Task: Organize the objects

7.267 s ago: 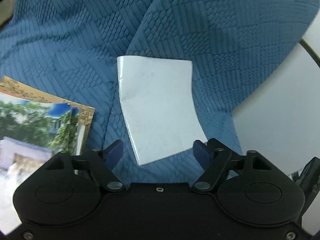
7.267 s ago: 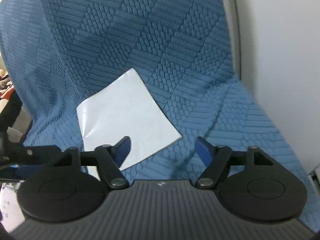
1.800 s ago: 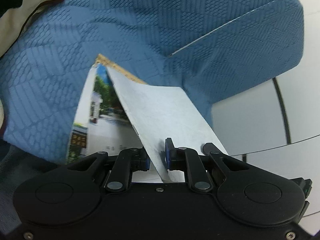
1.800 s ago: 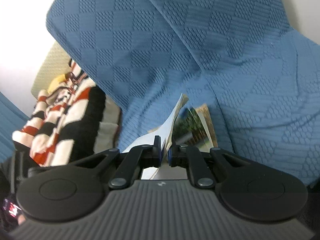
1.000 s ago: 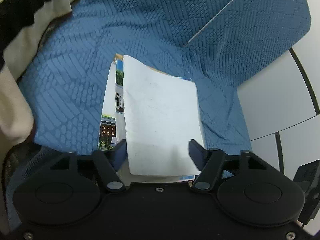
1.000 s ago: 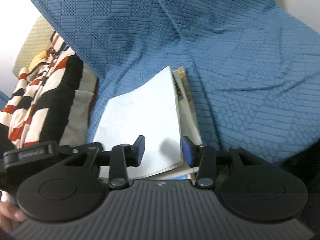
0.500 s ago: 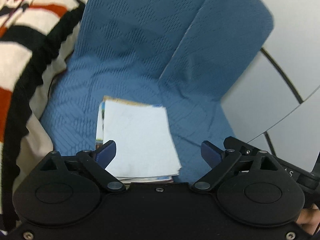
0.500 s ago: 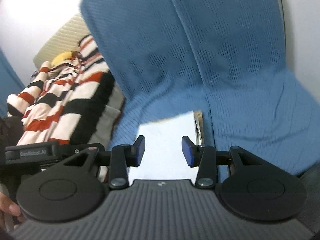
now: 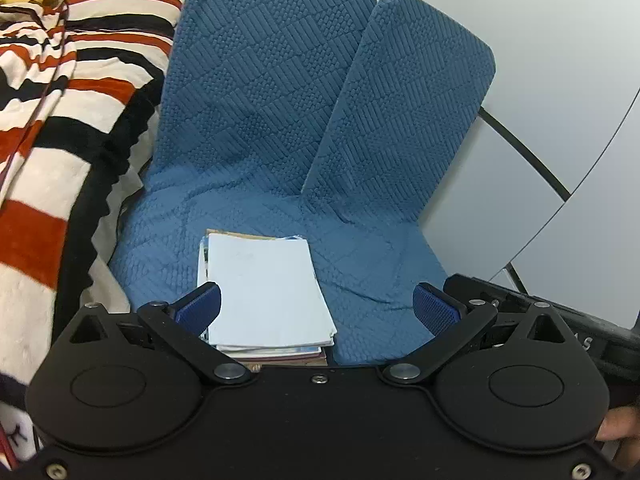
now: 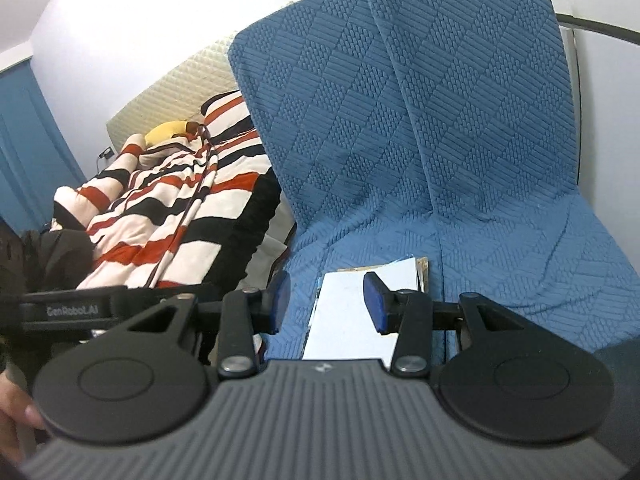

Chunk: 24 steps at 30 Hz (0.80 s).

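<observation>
Looking along my left gripper (image 9: 316, 304), I see its two blue pads spread as wide as they go, having just been opening, with nothing clamped between them. A stack of papers (image 9: 264, 296) lies at lower centre of the left wrist frame, flat on the blue quilted seat cover (image 9: 376, 264), its plain white top sheet facing up and coloured edges of the sheets beneath showing at its near and left sides. One blue pad (image 9: 200, 306) overlaps the stack's lower left corner in this view; whether it touches I cannot tell. Two quilted back cushions stand upright behind the stack. A striped red, white and black blanket (image 9: 60, 128) fills the left edge.

My right gripper (image 10: 326, 304) has its pads partly apart and holds nothing. In the right wrist frame the stack (image 10: 352, 320) appears behind and between those pads at lower centre, resting on the same cover (image 10: 520, 240). The striped blanket (image 10: 168, 216) occupies the centre left, a yellow soft object (image 10: 168, 130) at its far end. A fingertip (image 10: 16, 420) shows at the lower left corner.
</observation>
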Available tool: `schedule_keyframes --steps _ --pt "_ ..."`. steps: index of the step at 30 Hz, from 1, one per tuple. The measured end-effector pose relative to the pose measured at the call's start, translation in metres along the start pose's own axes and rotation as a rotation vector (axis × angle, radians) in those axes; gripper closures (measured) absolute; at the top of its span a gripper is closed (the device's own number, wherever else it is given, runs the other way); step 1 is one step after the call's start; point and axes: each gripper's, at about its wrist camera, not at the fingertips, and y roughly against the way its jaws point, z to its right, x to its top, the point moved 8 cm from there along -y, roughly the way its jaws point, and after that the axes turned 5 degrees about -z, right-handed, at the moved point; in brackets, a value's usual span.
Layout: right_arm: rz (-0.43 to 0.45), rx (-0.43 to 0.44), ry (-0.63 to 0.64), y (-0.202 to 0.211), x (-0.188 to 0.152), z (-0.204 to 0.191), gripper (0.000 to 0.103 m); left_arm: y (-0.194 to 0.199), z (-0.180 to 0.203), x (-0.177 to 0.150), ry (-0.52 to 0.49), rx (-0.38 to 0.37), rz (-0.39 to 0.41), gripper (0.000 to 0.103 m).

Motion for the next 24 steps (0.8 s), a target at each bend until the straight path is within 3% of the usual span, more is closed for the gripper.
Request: schedule_keyframes --steps 11,21,24 --pt "-0.064 -0.056 -0.005 0.002 -0.049 0.003 0.058 0.0 -0.014 -0.04 0.036 0.006 -0.019 0.001" --pt "-0.08 -0.099 -0.008 -0.001 -0.067 0.009 0.058 -0.009 -0.019 -0.055 0.044 0.026 -0.037 0.001" --pt "-0.079 -0.098 -0.015 -0.002 -0.068 0.011 0.04 -0.01 -0.019 -0.055 0.035 0.036 -0.032 0.001"
